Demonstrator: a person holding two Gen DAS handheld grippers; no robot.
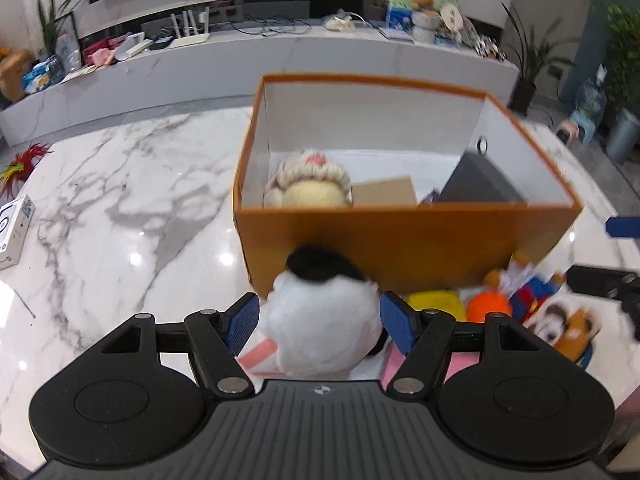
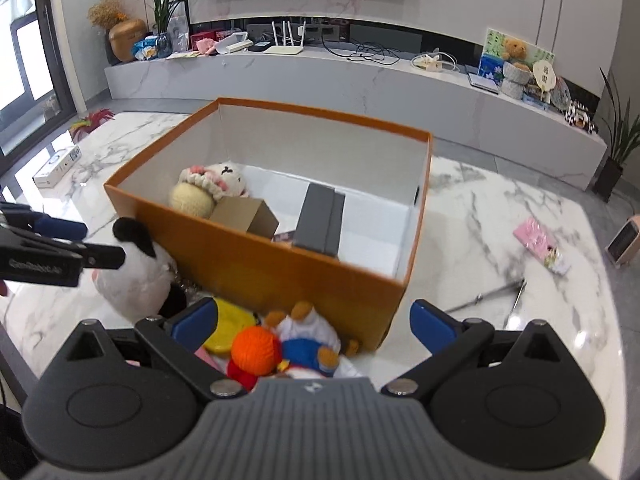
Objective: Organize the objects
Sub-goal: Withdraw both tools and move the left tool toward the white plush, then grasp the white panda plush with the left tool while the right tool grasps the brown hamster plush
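An orange box (image 1: 400,236) (image 2: 280,276) stands open on the marble table. Inside lie a cream crochet doll (image 1: 308,180) (image 2: 208,188), a small cardboard box (image 2: 246,214) and a grey case (image 2: 322,218). My left gripper (image 1: 318,318) is shut on a white plush with a black ear (image 1: 324,312) (image 2: 134,272), just in front of the box. My right gripper (image 2: 312,320) is open above a doll with an orange head and blue-white clothes (image 2: 280,346) (image 1: 504,292) and a yellow disc (image 2: 230,330), touching nothing.
A pink packet (image 2: 540,244) and metal tongs (image 2: 492,294) lie on the table right of the box. A white carton (image 1: 14,228) (image 2: 56,168) and red feathers (image 1: 20,164) lie at the left. A cluttered TV shelf (image 2: 360,76) runs behind.
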